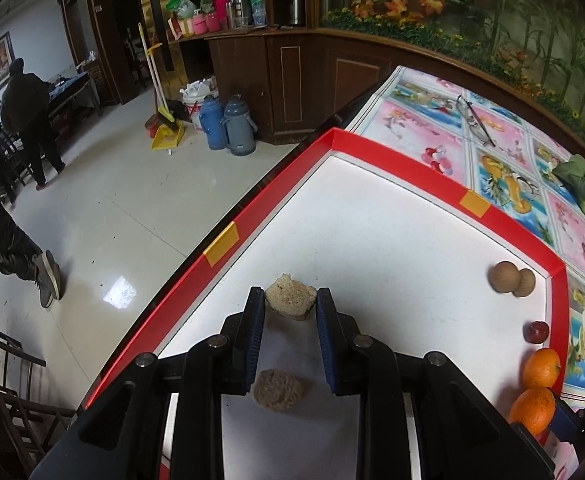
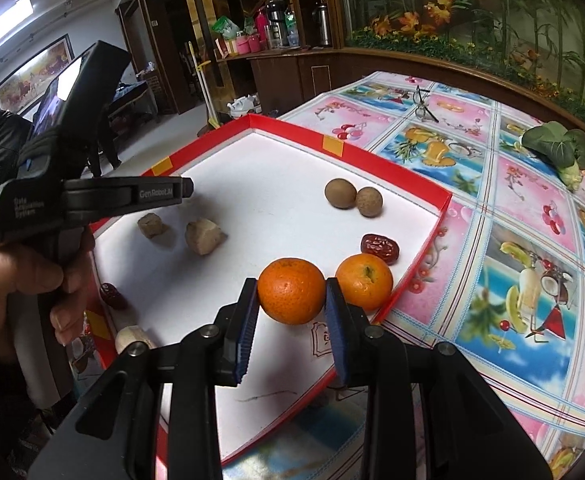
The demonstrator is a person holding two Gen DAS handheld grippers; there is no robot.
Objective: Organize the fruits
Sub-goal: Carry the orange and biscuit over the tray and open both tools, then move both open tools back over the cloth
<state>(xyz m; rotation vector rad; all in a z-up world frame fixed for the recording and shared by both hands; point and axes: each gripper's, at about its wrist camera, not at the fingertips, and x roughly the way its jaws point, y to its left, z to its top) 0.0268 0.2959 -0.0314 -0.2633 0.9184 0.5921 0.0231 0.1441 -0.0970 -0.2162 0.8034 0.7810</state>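
Your right gripper [image 2: 291, 292] clamps an orange [image 2: 291, 290] over the tray [image 2: 412, 184]; the left gripper [image 1: 290, 300] pinches a brown lump [image 1: 290, 298] — release either carelessly and neighbours scatter.

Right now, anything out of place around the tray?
Yes: one red date and a pale round piece lie outside the red-rimmed tray, past its left edge, while the other fruit sits inside. Folded glasses and leafy greens lie loose on the tablecloth.

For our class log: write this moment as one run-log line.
left gripper: shut on brown lump | right gripper: shut on orange | tray
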